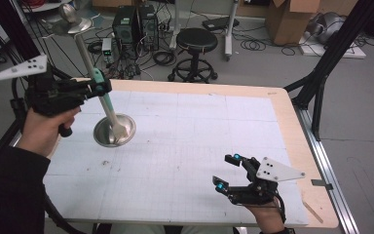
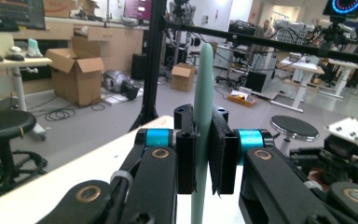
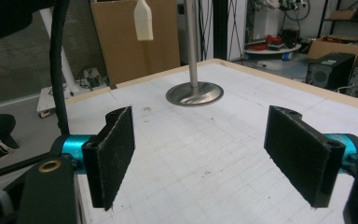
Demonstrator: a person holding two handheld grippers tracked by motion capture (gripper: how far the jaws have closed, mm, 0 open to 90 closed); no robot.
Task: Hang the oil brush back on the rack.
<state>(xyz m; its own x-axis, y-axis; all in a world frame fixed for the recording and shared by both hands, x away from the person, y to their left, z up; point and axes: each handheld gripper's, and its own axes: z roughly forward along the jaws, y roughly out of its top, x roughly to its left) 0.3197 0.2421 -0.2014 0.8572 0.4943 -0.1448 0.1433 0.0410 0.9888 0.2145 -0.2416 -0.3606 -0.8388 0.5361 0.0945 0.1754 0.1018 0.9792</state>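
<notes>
A spatula (image 1: 106,100) with a mint-green handle and a cream blade hangs over the white table (image 1: 185,141), and my left gripper (image 1: 100,87) is shut on its handle. In the left gripper view the green handle (image 2: 204,84) stands upright between the closed jaws of the left gripper (image 2: 204,154). The cream blade (image 3: 143,21) hangs in the air, left of a metal stand's pole. The stand's round base (image 1: 104,136) rests on the table's left part. My right gripper (image 1: 226,172) is open and holds nothing near the front edge; in its own view the right gripper (image 3: 200,154) faces the metal stand (image 3: 194,95).
Behind the table stand a black stool (image 1: 196,41), computer towers (image 1: 135,22) with cables, and a cardboard box (image 1: 287,19). A black frame leg (image 1: 321,83) rises by the table's right edge. A small wooden stick (image 1: 314,210) lies at the front right corner.
</notes>
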